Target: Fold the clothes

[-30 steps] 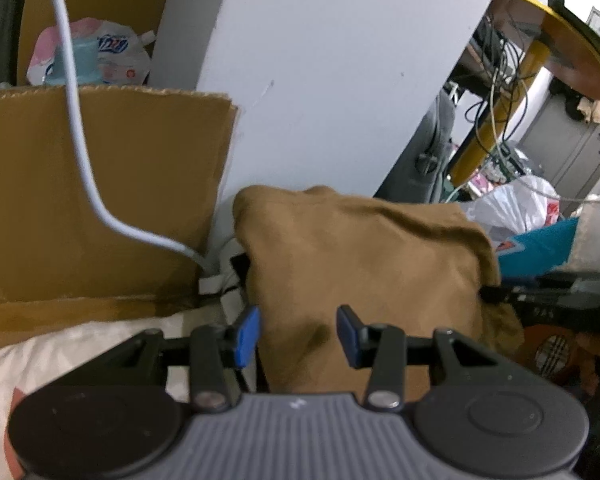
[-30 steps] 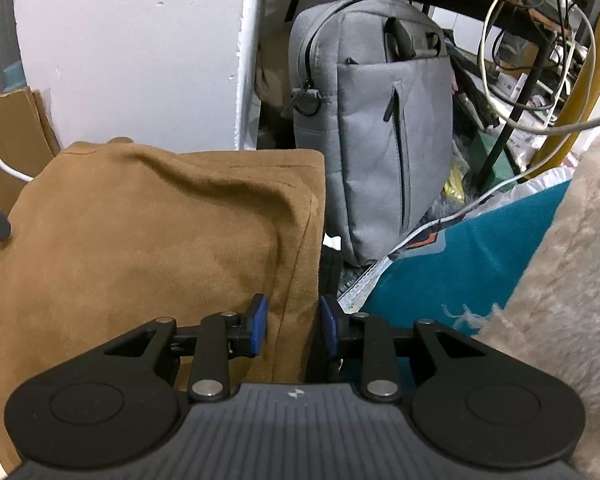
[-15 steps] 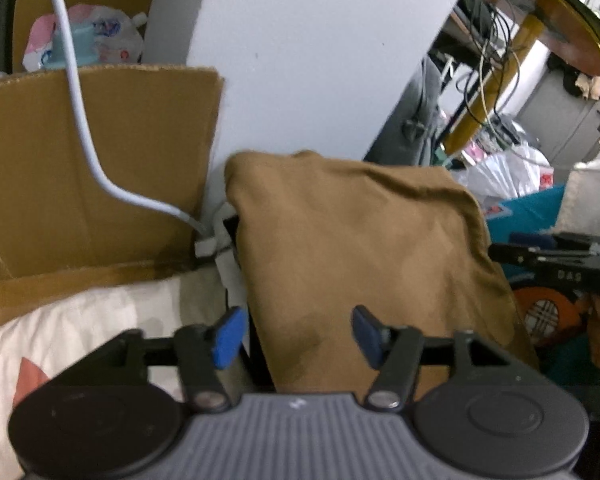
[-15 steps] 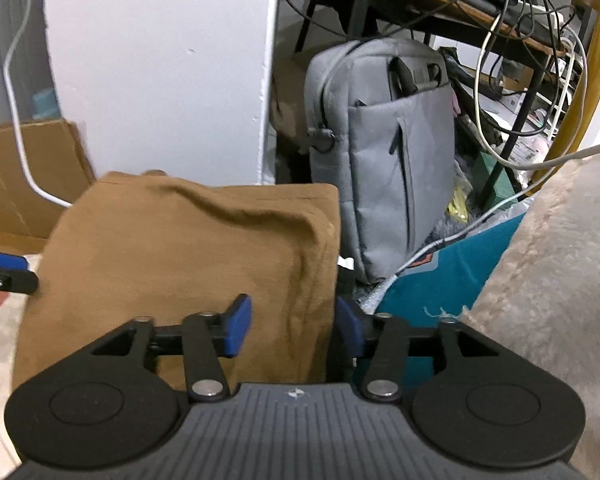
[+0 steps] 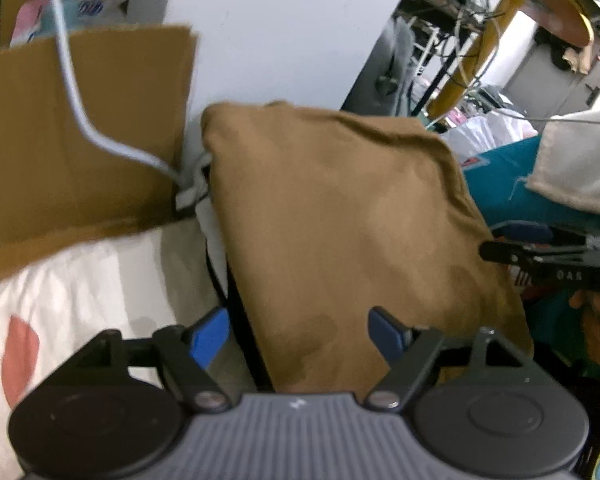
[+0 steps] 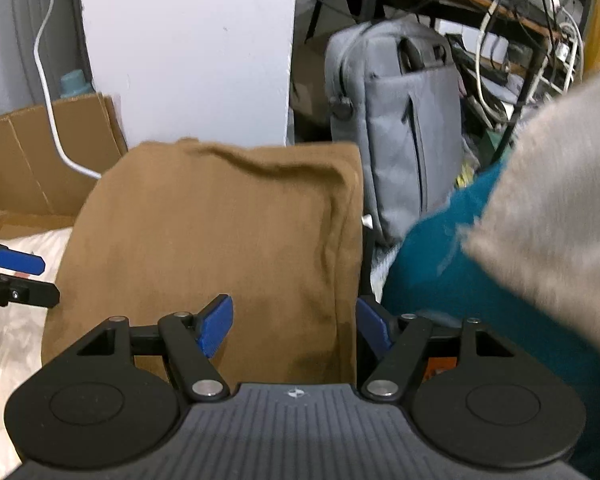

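The left gripper [image 5: 300, 334] has its fingers wide, holding nothing. At 12 o'clock from it lies the folded brown cloth [image 5: 340, 220], beside the cardboard [image 5: 60, 140]. The right gripper [image 6: 294, 326] is wide too, the cloth's [image 6: 220, 232] right edge between its fingers.

A tan-brown soft cotton garment [image 5: 340, 232] fills the centre of both frames, folded into a rough rectangle. Its upper edge runs nearly straight across the middle of the frame with a slight ripple, and a doubled seam edge [image 6: 342, 240] runs down its right side. Its surface lies mostly smooth, with faint creases.
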Motion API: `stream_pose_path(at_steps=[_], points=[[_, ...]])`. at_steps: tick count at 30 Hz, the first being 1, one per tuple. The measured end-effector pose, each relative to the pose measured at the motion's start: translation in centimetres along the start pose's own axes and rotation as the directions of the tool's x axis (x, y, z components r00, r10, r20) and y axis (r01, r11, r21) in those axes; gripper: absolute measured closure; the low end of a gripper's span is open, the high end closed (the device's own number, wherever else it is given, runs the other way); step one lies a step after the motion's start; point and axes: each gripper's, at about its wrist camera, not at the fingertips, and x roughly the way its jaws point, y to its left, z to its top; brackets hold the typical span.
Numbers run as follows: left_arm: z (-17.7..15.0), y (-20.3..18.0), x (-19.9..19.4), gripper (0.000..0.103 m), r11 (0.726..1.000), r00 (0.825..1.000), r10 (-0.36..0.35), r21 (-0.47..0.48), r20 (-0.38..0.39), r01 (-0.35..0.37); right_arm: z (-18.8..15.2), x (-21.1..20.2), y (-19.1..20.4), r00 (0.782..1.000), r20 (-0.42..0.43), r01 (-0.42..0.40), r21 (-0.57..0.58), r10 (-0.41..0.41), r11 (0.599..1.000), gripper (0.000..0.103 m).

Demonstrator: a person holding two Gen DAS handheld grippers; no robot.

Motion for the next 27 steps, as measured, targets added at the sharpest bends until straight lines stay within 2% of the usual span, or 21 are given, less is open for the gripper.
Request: stream_pose_path(at_steps=[5, 11, 19, 24, 27], points=[[-1.9, 0.7, 1.2, 0.024, 1.000, 0.999, 0.001, -0.018, -0.039, -0.001, -2.3, 0.3, -1.2, 1.000, -0.027, 0.012, 0.037, -0.011, 0.999, 0.030], [-3.0, 0.8, 2.1, 0.028, 0.999, 0.999, -0.026, -0.023, -0.041, 0.025, -4.3, 0.4, -2.1, 0.999, -0.032, 0.004, 0.060, -0.002, 0.998, 0.030], [-4.1, 0.4, 1.9, 0.034, 0.999, 0.998, -0.033, 0.009, -0.060, 0.033, -6.5, -1.2, -1.7, 0.999, -0.023, 0.025, 0.025, -0.024, 0.999, 0.030], [-5.7, 0.3, 2.1, 0.042, 0.999, 0.994, -0.041, 0.025, -0.105, 0.044, -8.5, -2.3, -1.9, 0.998, -0.041, 0.040, 0.008, -0.039, 0.999, 0.030], [-6.4, 0.3, 2.0, 0.042, 0.998, 0.992, -0.045, 0.032, -0.120, 0.049, -9.0, -2.8, -1.9, 0.998, -0.054, 0.019, 0.018, -0.018, 1.000, 0.030]])
